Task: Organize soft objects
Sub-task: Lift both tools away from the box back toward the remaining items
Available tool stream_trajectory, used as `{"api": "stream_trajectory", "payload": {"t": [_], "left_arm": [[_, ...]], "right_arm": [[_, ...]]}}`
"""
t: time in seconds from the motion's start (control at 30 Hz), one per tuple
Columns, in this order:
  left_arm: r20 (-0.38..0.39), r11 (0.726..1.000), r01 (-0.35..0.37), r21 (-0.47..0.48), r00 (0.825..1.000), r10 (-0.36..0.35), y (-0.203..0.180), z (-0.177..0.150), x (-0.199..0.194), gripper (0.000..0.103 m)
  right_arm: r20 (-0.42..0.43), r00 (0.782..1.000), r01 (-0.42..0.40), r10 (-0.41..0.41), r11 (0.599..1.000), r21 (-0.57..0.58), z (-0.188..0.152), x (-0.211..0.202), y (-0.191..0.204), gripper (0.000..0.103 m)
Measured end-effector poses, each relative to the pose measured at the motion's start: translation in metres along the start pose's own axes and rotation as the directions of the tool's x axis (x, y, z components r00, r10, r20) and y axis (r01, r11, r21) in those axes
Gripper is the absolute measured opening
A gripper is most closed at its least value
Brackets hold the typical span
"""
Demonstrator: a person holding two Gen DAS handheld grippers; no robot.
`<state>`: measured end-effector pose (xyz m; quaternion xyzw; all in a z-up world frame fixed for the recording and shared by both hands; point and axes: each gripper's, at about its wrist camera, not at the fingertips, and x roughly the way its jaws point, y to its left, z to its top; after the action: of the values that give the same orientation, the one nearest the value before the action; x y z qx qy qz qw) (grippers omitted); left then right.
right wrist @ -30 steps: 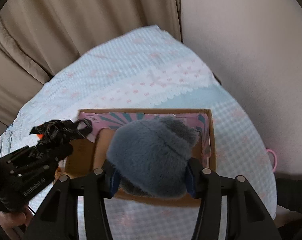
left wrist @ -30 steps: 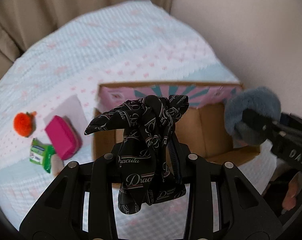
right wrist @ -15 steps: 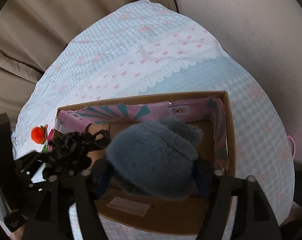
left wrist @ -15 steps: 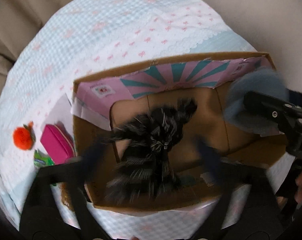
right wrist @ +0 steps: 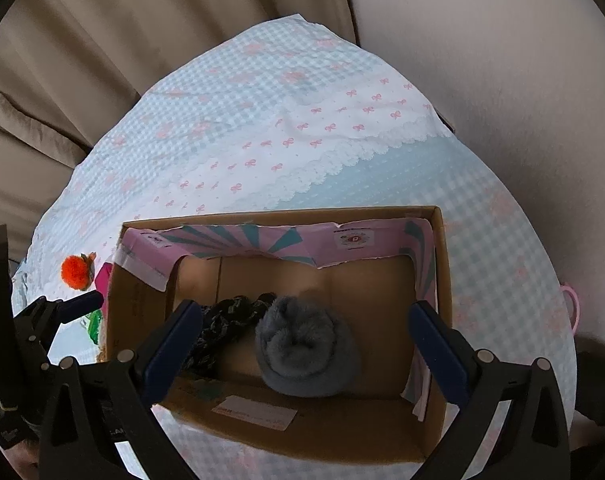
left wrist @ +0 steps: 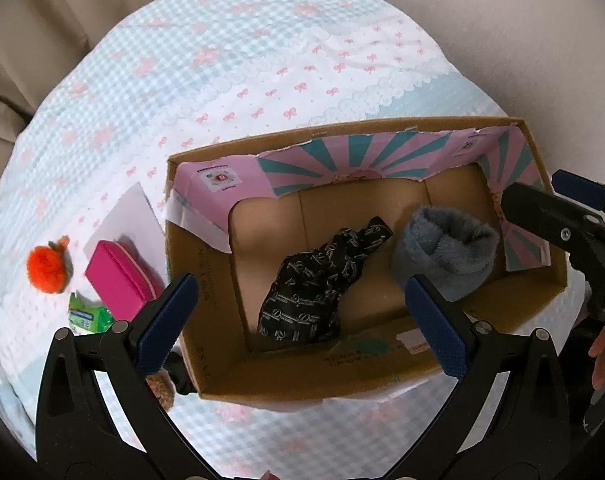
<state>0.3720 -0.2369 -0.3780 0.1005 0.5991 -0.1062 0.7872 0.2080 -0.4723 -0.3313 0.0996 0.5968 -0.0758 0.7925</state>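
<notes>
An open cardboard box (left wrist: 302, 376) with pink and teal inner flaps sits on the checked bedspread. A black patterned scarf (left wrist: 314, 292) and a grey fluffy roll (left wrist: 446, 252) lie on the box floor. My left gripper (left wrist: 302, 320) is open and empty above the box's near side. My right gripper (right wrist: 302, 344) is open and empty above the box (right wrist: 438, 276); the grey roll (right wrist: 306, 348) lies below it and the scarf (right wrist: 218, 320) to its left. The right gripper also shows at the right edge of the left wrist view (left wrist: 558, 216).
Left of the box lie an orange pompom (left wrist: 44, 264), a pink pouch (left wrist: 120, 276), a green packet (left wrist: 88, 314) and a white sheet (left wrist: 122, 216). A beige curtain (right wrist: 122, 40) and a wall (right wrist: 502, 60) stand beyond the bed. A pink ring (right wrist: 570, 304) is at the bed's right edge.
Both grippers opened over the box. The scarf dropped from the left gripper and the grey roll from the right; both now lie inside the box.
</notes>
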Motion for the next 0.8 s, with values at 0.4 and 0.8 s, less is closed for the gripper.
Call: {"api": "stream_trajectory", "payload": {"t": [0.4, 0.8], "left_arm": [[0.093, 1.0, 0.014, 0.005, 0.996, -0.014, 0.001, -0.017, -0.064, 0.103], [0.257, 0.996, 0.044, -0.084, 0.966, -0.021, 0.04, -0.066, -0.18, 0.103]], "right_arm": [[0.057, 0.998, 0.021, -0.021, 1.0, -0.007, -0.011, -0.049, 0.014, 0.103], [0.207, 0.977, 0.079, -0.057, 0.992, -0.095, -0.041, -0.152, 0.074, 0.103]]}}
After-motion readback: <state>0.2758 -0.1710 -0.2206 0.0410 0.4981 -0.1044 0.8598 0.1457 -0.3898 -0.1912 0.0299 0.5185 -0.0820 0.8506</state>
